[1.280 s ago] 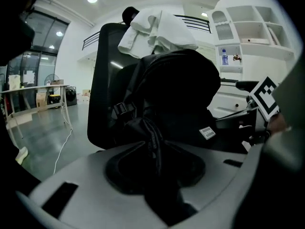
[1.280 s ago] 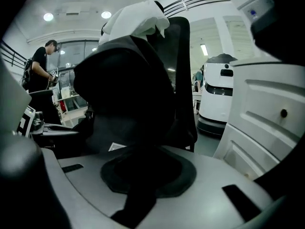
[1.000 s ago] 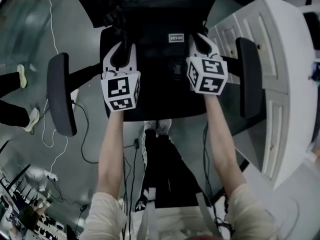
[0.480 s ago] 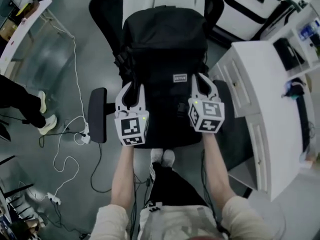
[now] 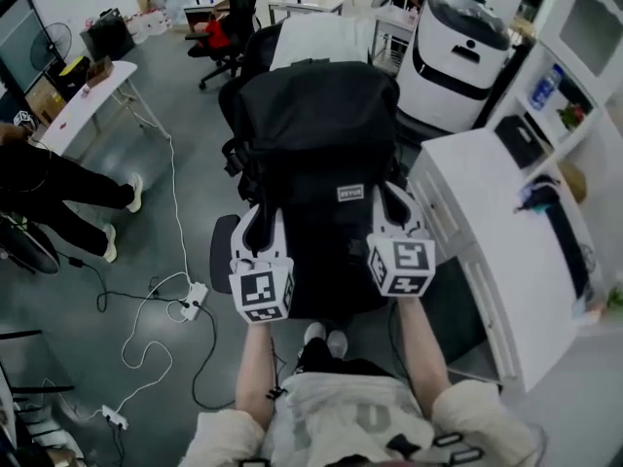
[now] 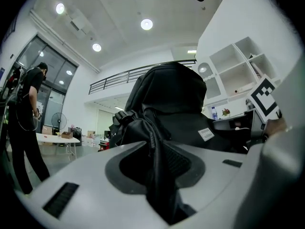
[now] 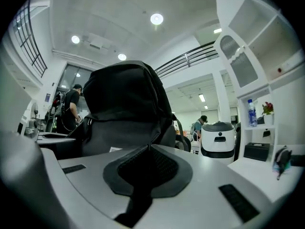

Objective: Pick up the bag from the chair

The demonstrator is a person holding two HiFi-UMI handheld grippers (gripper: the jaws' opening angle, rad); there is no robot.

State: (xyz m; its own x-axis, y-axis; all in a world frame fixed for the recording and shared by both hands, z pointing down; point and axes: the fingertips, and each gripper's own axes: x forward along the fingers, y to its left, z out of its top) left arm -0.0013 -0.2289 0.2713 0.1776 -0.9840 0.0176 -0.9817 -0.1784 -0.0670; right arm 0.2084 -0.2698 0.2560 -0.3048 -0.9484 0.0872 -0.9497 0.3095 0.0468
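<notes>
Bag (image 5: 316,154) off the chair (image 5: 222,251) yet?
— Raised since a second ago, hanging above it, clamped tight in jaws of left gripper (image 5: 259,230) and right gripper (image 5: 391,212). Pickup nearly done.

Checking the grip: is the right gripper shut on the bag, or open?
Shut: the right gripper has its jaws pressed together on a black strap of the bag.
</notes>
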